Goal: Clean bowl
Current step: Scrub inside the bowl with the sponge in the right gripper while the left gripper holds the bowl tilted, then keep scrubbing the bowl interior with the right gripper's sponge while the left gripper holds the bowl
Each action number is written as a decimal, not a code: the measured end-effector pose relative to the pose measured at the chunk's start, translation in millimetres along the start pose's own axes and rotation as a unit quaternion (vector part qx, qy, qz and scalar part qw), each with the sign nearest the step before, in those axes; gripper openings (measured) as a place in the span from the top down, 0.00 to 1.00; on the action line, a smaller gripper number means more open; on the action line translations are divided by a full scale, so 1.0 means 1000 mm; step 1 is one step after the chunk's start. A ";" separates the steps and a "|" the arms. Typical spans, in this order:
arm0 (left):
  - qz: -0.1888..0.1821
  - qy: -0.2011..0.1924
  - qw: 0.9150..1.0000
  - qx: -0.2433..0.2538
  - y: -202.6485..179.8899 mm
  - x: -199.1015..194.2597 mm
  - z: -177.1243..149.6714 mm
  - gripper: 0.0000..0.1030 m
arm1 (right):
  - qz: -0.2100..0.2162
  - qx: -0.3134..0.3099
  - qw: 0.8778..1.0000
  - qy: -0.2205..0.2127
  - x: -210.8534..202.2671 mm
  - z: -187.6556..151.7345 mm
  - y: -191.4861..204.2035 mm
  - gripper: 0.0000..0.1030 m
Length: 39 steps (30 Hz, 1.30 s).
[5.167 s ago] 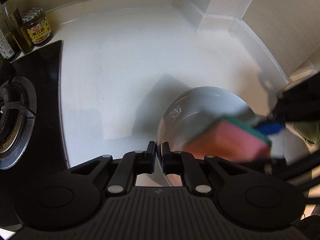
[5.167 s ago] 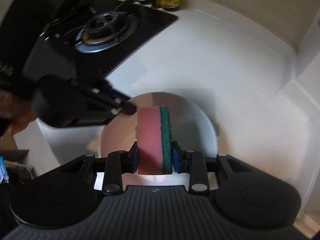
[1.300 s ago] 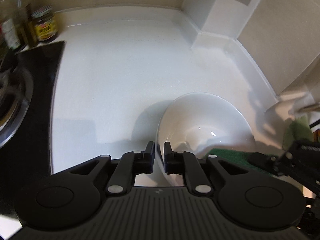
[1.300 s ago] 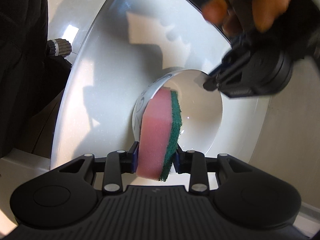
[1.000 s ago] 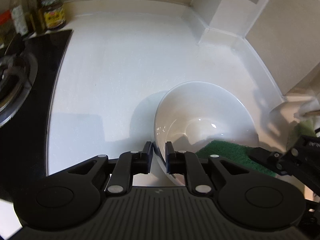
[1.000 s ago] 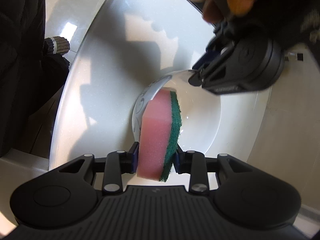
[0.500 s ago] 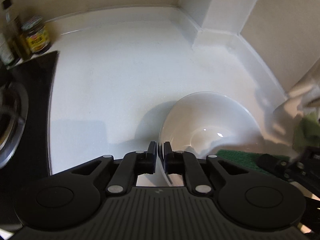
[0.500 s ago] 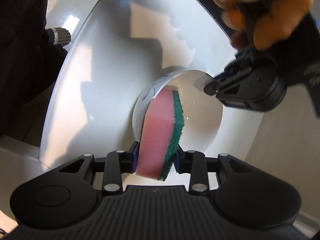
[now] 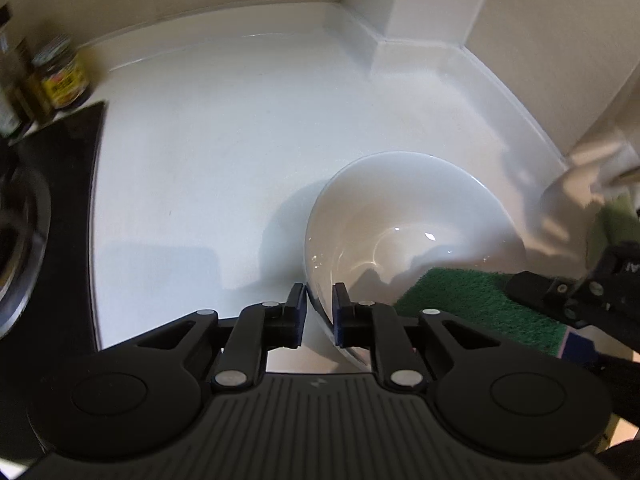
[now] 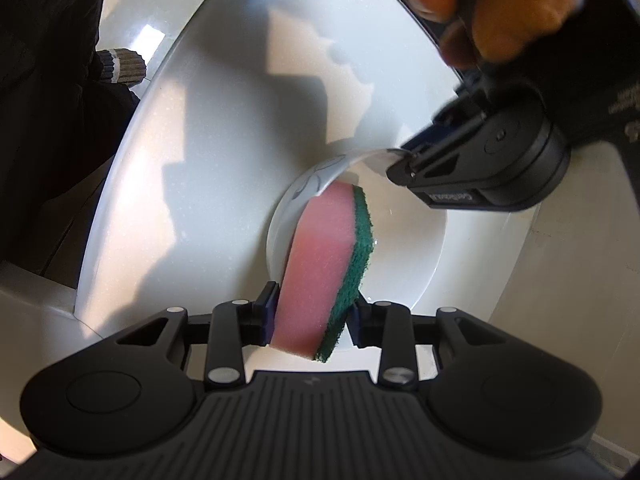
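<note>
A white bowl (image 9: 404, 216) sits tilted on the white counter. My left gripper (image 9: 319, 312) is shut on its near rim, one finger inside and one outside. In the right wrist view the bowl (image 10: 408, 248) is below me, and the left gripper (image 10: 404, 160) pinches its far rim. My right gripper (image 10: 312, 312) is shut on a pink sponge with a green scouring side (image 10: 324, 264), which presses against the bowl's inner wall. The sponge's green face (image 9: 480, 300) shows in the left wrist view, at the bowl's right side.
A black gas hob (image 9: 36, 220) lies at the left. Jars and bottles (image 9: 60, 76) stand at the back left by the wall. A white wall corner (image 9: 404, 4) juts in at the back right. A green cloth (image 9: 616, 224) lies at the far right.
The sponge has shifted a little inside the bowl, tilting further over. The left gripper has kept its hold on the rim while the bowl turned slightly.
</note>
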<state>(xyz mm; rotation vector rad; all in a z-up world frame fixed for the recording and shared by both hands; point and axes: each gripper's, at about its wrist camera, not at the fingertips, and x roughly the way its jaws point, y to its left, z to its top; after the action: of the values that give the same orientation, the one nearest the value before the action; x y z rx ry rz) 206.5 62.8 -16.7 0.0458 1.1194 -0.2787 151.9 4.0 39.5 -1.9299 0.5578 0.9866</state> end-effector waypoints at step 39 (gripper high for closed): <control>-0.005 -0.021 0.996 -0.084 0.000 -0.013 -0.016 0.86 | 0.041 0.045 0.998 -0.005 0.000 -0.001 -0.017 0.70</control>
<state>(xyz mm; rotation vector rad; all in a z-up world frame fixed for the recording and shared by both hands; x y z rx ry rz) 186.9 68.4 -11.8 -0.1141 1.0970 -0.1935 163.9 11.6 48.3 -1.8339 0.6702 1.0050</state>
